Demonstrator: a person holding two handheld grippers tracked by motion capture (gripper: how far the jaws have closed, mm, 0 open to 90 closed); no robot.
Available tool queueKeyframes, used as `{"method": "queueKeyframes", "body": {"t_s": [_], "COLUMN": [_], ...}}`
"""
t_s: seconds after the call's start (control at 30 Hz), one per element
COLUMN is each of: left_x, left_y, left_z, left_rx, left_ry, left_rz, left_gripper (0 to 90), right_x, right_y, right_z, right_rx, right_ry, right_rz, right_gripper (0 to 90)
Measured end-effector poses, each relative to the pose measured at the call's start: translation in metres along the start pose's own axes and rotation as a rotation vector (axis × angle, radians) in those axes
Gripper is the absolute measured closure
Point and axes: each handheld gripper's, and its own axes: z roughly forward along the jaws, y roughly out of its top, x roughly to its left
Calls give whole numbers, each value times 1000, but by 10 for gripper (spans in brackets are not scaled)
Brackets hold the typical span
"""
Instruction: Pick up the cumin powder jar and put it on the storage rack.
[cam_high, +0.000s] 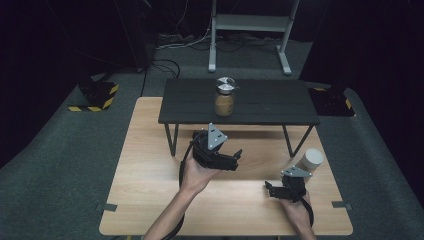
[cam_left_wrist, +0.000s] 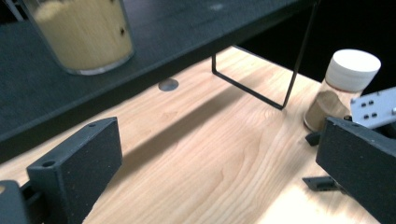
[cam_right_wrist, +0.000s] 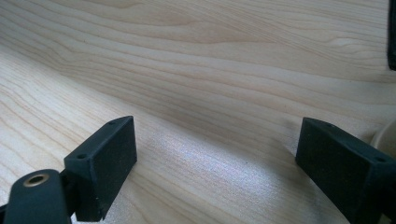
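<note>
Currently both grippers noted empty: left gripper (cam_high: 235, 159) spread, held above wooden bench (cam_high: 150, 175); right gripper (cam_high: 270, 190) spread, low over bench. White-capped jar (cam_high: 310, 161) seen tilted, just beside right gripper. Glass jar of tan powder (cam_high: 224, 97) found upright on black shelf (cam_high: 270, 102). Risk judged: tilted jar could be knocked over and rolled off by right gripper body.

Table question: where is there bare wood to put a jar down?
The wooden table is bare left of the left gripper, and along its near edge between the forearms. It is crowded at right, where the white-lidded jar stands by the right gripper.
</note>
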Motion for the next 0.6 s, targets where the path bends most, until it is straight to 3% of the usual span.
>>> {"method": "queueKeyframes", "body": {"t_s": [0.33, 0.6], "left_x": [-3, -8], "left_y": [-36, -64], "left_z": [18, 41], "left_rx": [32, 70], "left_ry": [-13, 23], "left_rz": [-60, -93], "left_gripper": [5, 5], "right_x": [0, 1], "right_y": [0, 0], "right_z": [0, 0], "right_rx": [0, 1], "right_ry": [-1, -1], "right_rz": [0, 2], "right_gripper": [117, 117]}}
